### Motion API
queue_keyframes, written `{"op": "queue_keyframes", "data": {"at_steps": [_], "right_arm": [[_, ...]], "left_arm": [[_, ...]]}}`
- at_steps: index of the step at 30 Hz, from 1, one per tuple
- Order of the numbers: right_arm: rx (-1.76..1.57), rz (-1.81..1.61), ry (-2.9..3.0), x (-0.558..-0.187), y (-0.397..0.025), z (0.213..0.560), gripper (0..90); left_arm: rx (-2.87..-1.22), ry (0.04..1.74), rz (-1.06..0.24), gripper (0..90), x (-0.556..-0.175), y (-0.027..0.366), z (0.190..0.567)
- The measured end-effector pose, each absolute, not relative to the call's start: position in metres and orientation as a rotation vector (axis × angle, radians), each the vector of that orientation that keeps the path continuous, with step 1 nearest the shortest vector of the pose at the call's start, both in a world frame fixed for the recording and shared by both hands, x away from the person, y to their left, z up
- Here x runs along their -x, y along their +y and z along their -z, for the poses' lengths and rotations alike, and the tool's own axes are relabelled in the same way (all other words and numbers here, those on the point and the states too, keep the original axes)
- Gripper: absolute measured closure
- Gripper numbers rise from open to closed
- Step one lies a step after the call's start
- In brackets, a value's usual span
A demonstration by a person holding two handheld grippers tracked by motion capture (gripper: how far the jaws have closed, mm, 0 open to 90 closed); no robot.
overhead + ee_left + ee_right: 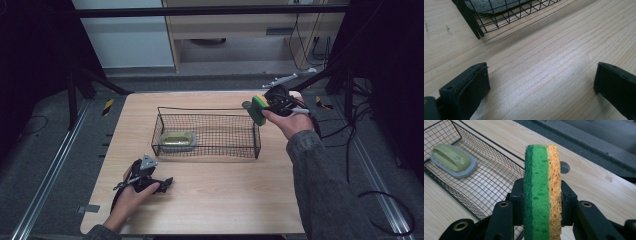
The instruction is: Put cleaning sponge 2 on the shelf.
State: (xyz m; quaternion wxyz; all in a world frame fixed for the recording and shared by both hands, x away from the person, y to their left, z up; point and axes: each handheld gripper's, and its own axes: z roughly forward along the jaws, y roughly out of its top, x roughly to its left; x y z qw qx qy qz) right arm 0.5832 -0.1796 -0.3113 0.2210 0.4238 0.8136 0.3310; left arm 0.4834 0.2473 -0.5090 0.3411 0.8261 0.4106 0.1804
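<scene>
The right gripper (541, 220) is clamping a sponge (542, 187) beside the wire basket (207, 150), apparently awaiting placement; a scrubber (176, 139) is lying inside. The left gripper (541, 85), jaws apart, is idling over the desk (225, 190).

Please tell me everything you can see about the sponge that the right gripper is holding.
The rectangular green and orange sponge has three layers: a thin dark green scouring face, a bright green porous middle and an orange porous side. It stands on edge, clamped between the two black jaws of the right gripper, which press on its broad faces. It is held in the air near the right end of the black wire basket, touching nothing else.
</scene>
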Motion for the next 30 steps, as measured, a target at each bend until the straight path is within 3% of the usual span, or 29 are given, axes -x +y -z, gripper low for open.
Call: {"op": "queue_keyframes", "data": {"at_steps": [30], "right_arm": [[-1.180, -0.929, 2.330, -0.606, -0.163, 0.359, 64.3]], "left_arm": [[-2.149, 1.067, -0.468, 0.0, -0.484, 0.247, 0.509]]}}
